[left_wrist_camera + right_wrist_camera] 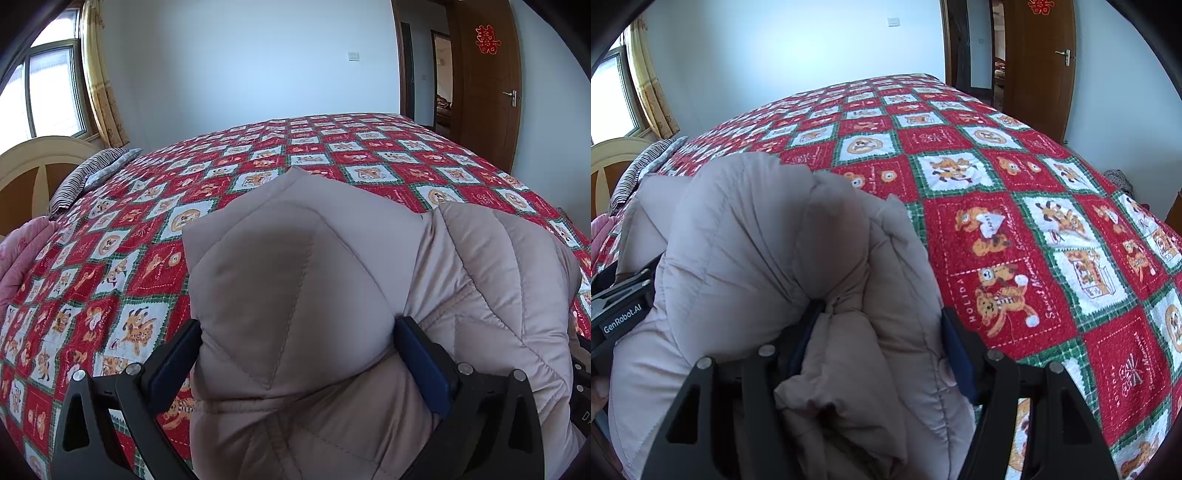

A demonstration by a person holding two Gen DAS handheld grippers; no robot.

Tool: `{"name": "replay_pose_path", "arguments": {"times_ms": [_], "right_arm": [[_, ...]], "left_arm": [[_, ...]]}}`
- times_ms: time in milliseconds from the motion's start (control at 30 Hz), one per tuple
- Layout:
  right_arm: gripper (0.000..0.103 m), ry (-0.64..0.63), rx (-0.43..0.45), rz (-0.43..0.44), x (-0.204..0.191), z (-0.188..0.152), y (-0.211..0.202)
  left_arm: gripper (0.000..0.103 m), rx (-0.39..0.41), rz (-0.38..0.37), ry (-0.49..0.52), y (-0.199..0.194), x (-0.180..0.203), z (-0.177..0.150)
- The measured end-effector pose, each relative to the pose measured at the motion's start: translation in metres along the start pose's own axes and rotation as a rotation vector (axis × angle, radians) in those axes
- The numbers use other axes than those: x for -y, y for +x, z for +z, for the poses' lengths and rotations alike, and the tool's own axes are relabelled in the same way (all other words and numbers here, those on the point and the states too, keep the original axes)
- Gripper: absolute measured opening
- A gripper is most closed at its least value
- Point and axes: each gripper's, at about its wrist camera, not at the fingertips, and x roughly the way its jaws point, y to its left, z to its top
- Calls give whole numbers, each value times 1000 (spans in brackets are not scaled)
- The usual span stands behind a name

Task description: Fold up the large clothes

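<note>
A beige quilted down jacket [295, 280] fills the near part of both views, bunched up above a bed. My left gripper [297, 334] is shut on a thick puffed fold of it, one blue pad on each side. My right gripper [882, 326] is shut on another bunch of the same jacket [768, 236]. The left gripper's black body [620, 314] shows at the left edge of the right wrist view, close beside the right one. The rest of the jacket hangs below, out of view.
The bed [388, 162] has a red, green and white cartoon-patch quilt. A striped pillow [92, 173] and a pink blanket [22, 254] lie at the left by the cream headboard [37, 155]. A window with curtain is left; a brown door [487, 88] stands right.
</note>
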Motion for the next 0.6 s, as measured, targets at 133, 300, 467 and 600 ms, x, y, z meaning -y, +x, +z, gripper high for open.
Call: {"name": "replay_pose_path", "arguments": {"times_ms": [133, 300, 467, 600], "right_arm": [[66, 0, -4, 0, 0, -1, 1], [67, 7, -10, 3, 1, -1, 4], [67, 13, -18, 9, 1, 0, 7], [68, 17, -20, 13, 2, -1, 7]], "left_arm": [[102, -3, 1, 2, 1, 0, -1], [103, -7, 1, 3, 2, 1, -2], [103, -13, 1, 3, 4, 1, -2], [103, -14, 2, 4, 5, 1, -2]]}}
